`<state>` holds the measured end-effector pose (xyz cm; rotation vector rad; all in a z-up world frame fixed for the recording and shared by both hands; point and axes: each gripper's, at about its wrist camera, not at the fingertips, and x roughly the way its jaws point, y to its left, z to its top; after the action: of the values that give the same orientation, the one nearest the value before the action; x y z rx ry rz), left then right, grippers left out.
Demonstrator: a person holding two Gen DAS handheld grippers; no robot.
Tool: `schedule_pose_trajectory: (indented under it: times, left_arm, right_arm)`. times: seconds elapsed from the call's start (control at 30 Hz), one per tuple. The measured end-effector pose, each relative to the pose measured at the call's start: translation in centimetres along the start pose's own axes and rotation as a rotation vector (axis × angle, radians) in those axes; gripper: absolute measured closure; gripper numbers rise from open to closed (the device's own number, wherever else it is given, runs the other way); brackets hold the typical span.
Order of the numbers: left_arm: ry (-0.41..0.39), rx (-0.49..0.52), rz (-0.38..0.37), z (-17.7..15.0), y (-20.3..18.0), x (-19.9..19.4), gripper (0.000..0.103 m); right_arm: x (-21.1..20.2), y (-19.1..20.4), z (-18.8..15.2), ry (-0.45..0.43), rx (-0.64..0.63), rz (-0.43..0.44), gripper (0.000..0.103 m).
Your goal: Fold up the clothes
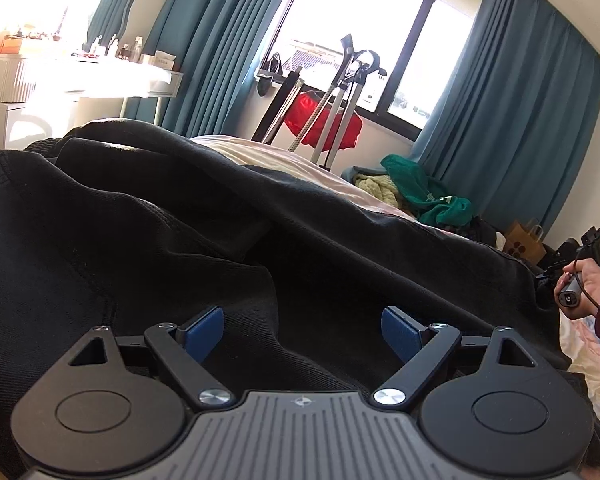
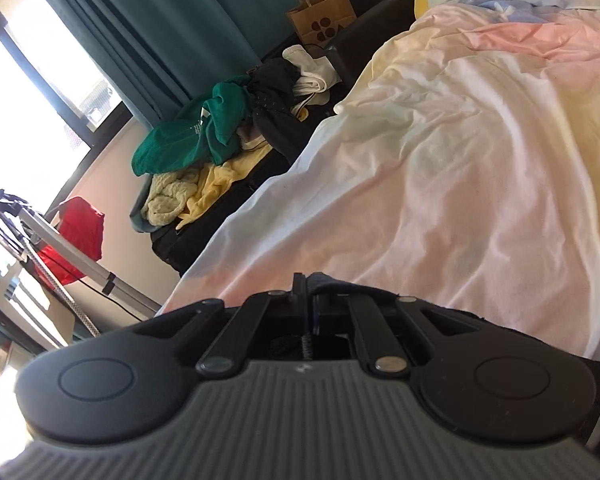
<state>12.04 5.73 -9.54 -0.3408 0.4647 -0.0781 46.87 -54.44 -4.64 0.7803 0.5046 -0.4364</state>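
Observation:
A black garment (image 1: pixel 180 220) lies rumpled across the bed and fills most of the left wrist view. My left gripper (image 1: pixel 302 330) hovers low over it, open, its blue pads (image 1: pixel 202 332) wide apart with nothing between them. At that view's far right, a hand in a dark red sleeve holds the right gripper's handle (image 1: pixel 572 298) at the garment's far end. In the right wrist view my right gripper (image 2: pixel 306 300) is shut, and a dark fold of the garment (image 2: pixel 356 289) bunches at its tips over the pale duvet.
A pastel duvet (image 2: pixel 480 160) covers the bed. Beside the bed lie a heap of green, yellow and black clothes (image 2: pixel 220 128) and a brown paper bag (image 2: pixel 320 16). A metal stand with a red item (image 1: pixel 324 124) stands by the window; a white dressing table (image 1: pixel 80 76) is far left.

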Motion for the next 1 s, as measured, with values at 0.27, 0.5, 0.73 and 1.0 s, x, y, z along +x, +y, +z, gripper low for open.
schedule_pose_trajectory:
  times: [0.27, 0.5, 0.73, 1.0]
  left_arm:
    - [0.004, 0.030, 0.011, -0.1, -0.1, 1.2, 0.015]
    - [-0.011, 0.027, -0.010, 0.2, -0.2, -0.2, 0.015]
    - [-0.029, -0.015, -0.032, 0.7, 0.1, -2.1, 0.015]
    - [-0.039, 0.022, 0.004, 0.3, -0.5, -3.5, 0.015]
  right_arm:
    - [1.8, -1.1, -3.0, 0.063, -0.005, 0.060, 0.066]
    - [-8.0, -4.1, -4.7, -0.019, 0.028, 0.126, 0.027]
    - [-17.1, -10.3, -9.2, 0.044, 0.260, 0.159, 0.026]
    - [-25.3, -12.9, -15.0, 0.122, 0.318, 0.210, 0.026]
